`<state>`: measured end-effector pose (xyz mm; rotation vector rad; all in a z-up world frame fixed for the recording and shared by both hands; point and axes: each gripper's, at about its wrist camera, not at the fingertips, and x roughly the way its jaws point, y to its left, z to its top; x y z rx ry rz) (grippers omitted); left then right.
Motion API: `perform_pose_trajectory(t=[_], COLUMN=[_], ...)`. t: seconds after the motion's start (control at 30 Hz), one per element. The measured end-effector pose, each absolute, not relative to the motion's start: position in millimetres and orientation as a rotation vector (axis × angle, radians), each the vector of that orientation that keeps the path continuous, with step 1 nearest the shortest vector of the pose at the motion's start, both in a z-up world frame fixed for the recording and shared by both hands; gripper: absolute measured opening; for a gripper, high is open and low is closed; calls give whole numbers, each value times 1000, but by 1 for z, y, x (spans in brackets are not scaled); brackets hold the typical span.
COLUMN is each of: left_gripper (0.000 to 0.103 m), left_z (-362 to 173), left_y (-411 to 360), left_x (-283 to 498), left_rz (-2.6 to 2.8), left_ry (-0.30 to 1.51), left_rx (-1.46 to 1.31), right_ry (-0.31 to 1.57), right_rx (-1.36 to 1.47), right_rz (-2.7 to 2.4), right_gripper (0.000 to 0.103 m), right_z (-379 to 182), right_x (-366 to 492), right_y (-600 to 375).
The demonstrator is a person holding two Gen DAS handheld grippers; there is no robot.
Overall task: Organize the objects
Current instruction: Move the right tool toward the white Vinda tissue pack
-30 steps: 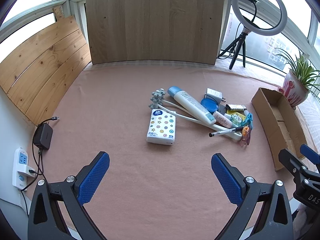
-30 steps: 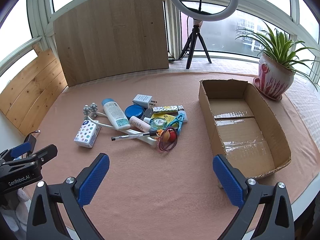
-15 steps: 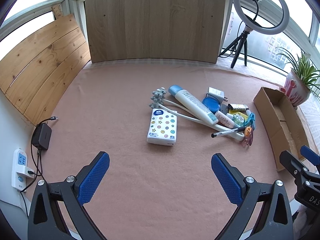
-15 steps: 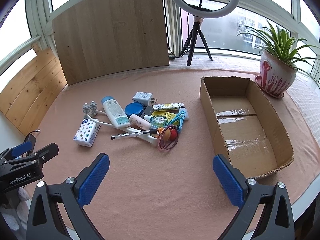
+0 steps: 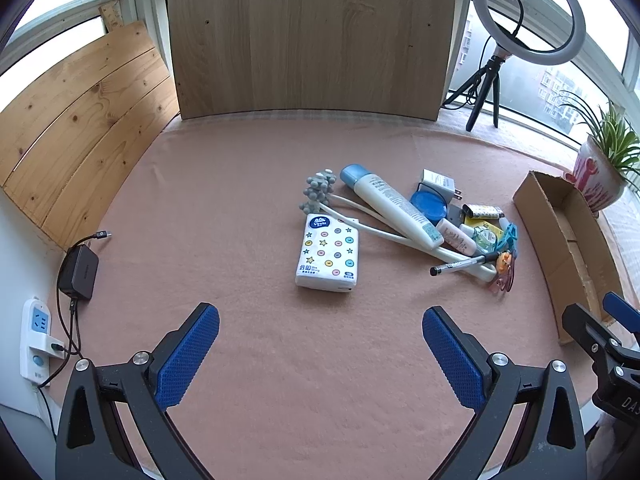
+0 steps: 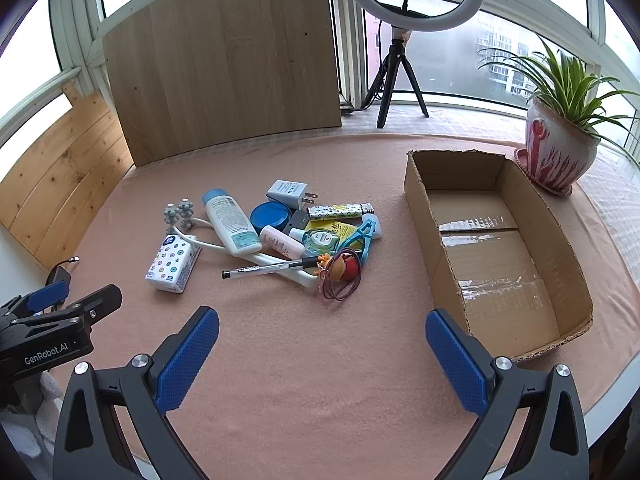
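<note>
Nearest the cameras, the left gripper (image 5: 320, 344) and the right gripper (image 6: 322, 346), both black-armed with blue textured pads, hover above the bare pink felt tablecloth (image 6: 320, 380); the jaws of each stand spread wide and hold nothing.

Beyond them, at mid-table, lies the clutter. A white tissue pack printed with stars and dots (image 5: 328, 254) sits nearest the left gripper, apart from the rest on its near side. Behind it a white massage roller with grey knobbed heads (image 5: 318, 192) extends under a white tube with a pale blue cap (image 5: 390, 208). A clear pen with a black tip (image 6: 268, 269) rests across the roller's handle. To its right are an orange-and-red toy on a wire ring (image 6: 342, 272), a turquoise plastic clip (image 6: 362, 234), a round blue tin (image 6: 271, 216) and a white plug charger (image 6: 290, 192).

Right of the clutter, well apart from it, stands an open brown cardboard box (image 6: 424, 216), its interior showing only taped flaps.

Farther back stand a red-and-white potted plant (image 6: 558, 152), a ring light on a black tripod (image 6: 400, 68) and an upright wooden board (image 6: 224, 64).
</note>
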<state>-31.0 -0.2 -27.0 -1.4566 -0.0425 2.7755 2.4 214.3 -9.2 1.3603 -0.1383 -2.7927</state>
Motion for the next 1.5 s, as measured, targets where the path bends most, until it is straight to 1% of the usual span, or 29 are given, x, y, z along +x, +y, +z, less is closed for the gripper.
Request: perform_pose_trajectory(t=[0.83,1.1,1.27,1.5], left_gripper=[103,103,103,103], left_z=[-52,-59,-64,-76], left_y=[-8,-7,-7,-7], left_x=[-63,-75,-83,-99], left_rz=[2747,2739,2733,2714], left_ry=[-45,-26,-12,-3], left_rx=[-1522,-1534,-1542,-1571], right_ry=[-192,-179,-165,-170], right_rx=[1432,1447,1449,1462], right_rz=[-2712,-2717,-2713,-2704], right_gripper=[102,101,97,96], right_z=[-23,-25,-25,-27], right_x=[-14,-19,-24,-28], right_y=[210,208,205,202])
